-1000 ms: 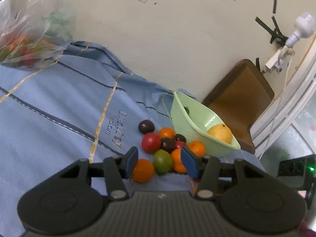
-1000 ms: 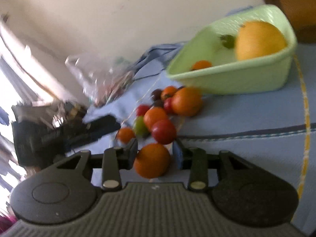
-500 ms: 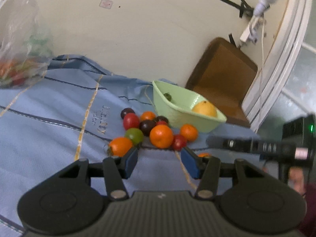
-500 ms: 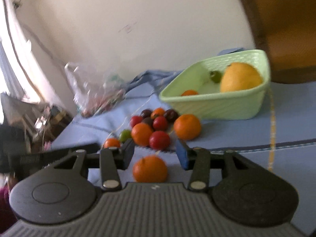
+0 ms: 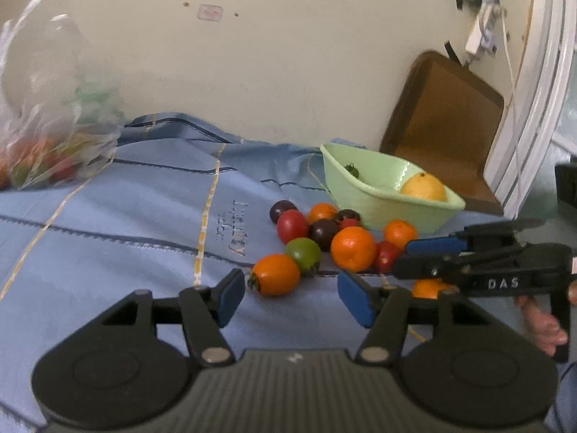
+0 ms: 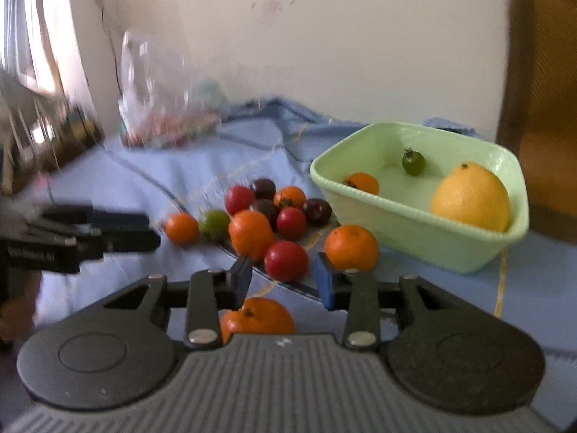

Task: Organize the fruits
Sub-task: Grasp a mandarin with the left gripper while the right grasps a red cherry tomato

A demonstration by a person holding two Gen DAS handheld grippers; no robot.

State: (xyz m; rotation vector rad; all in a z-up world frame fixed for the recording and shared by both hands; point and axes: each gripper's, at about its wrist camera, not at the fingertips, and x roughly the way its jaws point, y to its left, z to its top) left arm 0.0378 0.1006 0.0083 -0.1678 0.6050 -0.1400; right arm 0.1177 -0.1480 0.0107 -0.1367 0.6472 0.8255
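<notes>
The left gripper (image 5: pixel 290 297), its jaws just widened and holding nothing, faced an orange tomato (image 5: pixel 274 275) on the blue cloth (image 5: pixel 108 238), seemingly lining up a pick. The right gripper (image 6: pixel 283 281), its jaws just narrowed yet pinching nothing, hovered over a loose orange (image 6: pixel 256 319) near the green basket (image 6: pixel 414 238) meant for collecting the fruit.

One pale green plastic basket (image 6: pixel 425 227) holds three fruits; twelve small round fruits (image 6: pixel 252 231) lie on the blue cloth; one clear plastic bag (image 5: pixel 54 126) stands behind.
</notes>
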